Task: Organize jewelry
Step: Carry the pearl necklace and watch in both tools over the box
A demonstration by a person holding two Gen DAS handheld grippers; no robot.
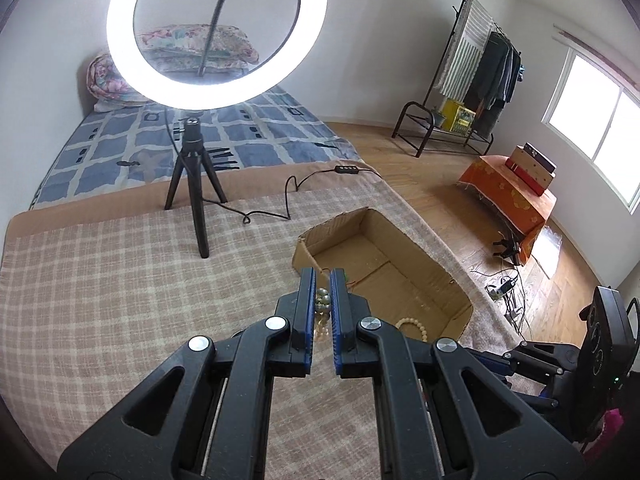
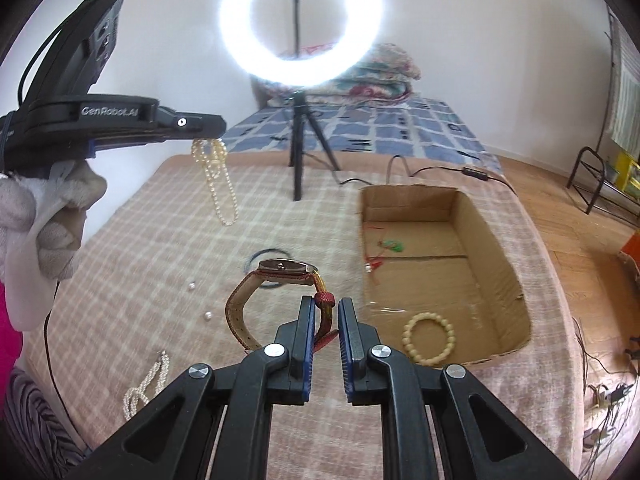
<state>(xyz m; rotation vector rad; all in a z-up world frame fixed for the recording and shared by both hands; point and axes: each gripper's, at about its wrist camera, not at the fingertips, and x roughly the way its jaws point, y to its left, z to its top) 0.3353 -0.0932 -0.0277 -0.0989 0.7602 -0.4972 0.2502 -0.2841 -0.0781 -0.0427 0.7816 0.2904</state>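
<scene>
Left wrist view: we see the left hand-held gripper (image 1: 323, 280) clamped on a pearl necklace (image 1: 322, 301), with the cardboard box (image 1: 424, 256) just ahead to its right.

Right wrist view: our right hand-held gripper (image 2: 325, 309) is clamped on the strap of a wristwatch (image 2: 276, 292), the box ahead-right. The dangling necklace could snag the box rim or slip free. The left unit reads "GenRobot.AI".

left gripper (image 1: 323, 280) jaws pinch pearl beads (image 1: 322, 303) beside the cardboard box (image 1: 420, 252).
</scene>
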